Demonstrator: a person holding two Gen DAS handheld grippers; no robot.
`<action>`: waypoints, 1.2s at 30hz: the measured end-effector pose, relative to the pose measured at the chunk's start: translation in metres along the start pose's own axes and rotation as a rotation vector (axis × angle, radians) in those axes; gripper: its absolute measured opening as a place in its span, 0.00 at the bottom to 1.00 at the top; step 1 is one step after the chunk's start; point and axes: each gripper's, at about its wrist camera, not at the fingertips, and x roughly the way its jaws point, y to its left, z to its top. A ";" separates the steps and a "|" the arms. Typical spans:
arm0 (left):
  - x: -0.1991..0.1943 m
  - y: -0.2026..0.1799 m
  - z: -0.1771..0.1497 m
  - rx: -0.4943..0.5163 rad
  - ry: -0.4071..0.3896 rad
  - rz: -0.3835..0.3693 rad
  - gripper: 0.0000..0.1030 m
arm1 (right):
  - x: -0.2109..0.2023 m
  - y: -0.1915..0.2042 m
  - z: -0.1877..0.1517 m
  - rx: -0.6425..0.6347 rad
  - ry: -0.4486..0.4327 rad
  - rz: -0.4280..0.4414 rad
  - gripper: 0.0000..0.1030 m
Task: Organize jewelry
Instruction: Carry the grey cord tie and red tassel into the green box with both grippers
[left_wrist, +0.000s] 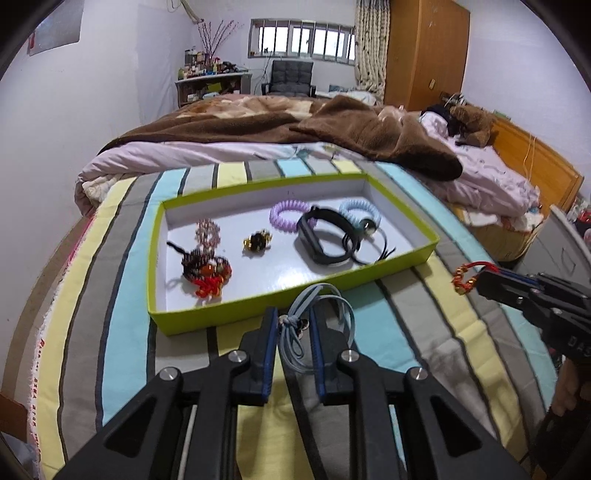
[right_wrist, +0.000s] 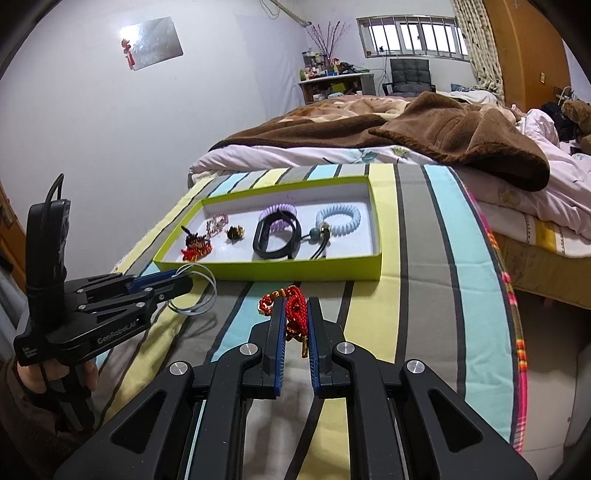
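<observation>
Grey-blue cord bracelet (left_wrist: 309, 325), clamped in left hand-held gripper (left_wrist: 293, 319), just before the green tray (left_wrist: 258, 306). Red knotted bracelet (right_wrist: 293, 314), pinched in right hand-held gripper (right_wrist: 295, 314), near the tray's front. Tray holds a black band (left_wrist: 321, 236) and coil ties; striped cloth (left_wrist: 424, 314) beneath.

Soft daylight enters through the barred window (left_wrist: 303, 38) at the far wall; a wall mirror (right_wrist: 153, 40) flares with glare. Fisheye distortion bends the edges, corners vignette black, and the tray's beaded bracelets (left_wrist: 207, 264) blur slightly.
</observation>
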 end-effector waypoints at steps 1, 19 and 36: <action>-0.002 0.001 0.003 -0.001 -0.009 -0.002 0.17 | 0.000 0.000 0.002 -0.001 -0.004 -0.003 0.10; 0.018 0.018 0.054 -0.044 -0.046 -0.030 0.17 | 0.040 -0.020 0.083 -0.027 -0.032 -0.039 0.10; 0.074 0.026 0.044 -0.063 0.063 -0.015 0.17 | 0.163 -0.031 0.114 -0.095 0.162 -0.022 0.11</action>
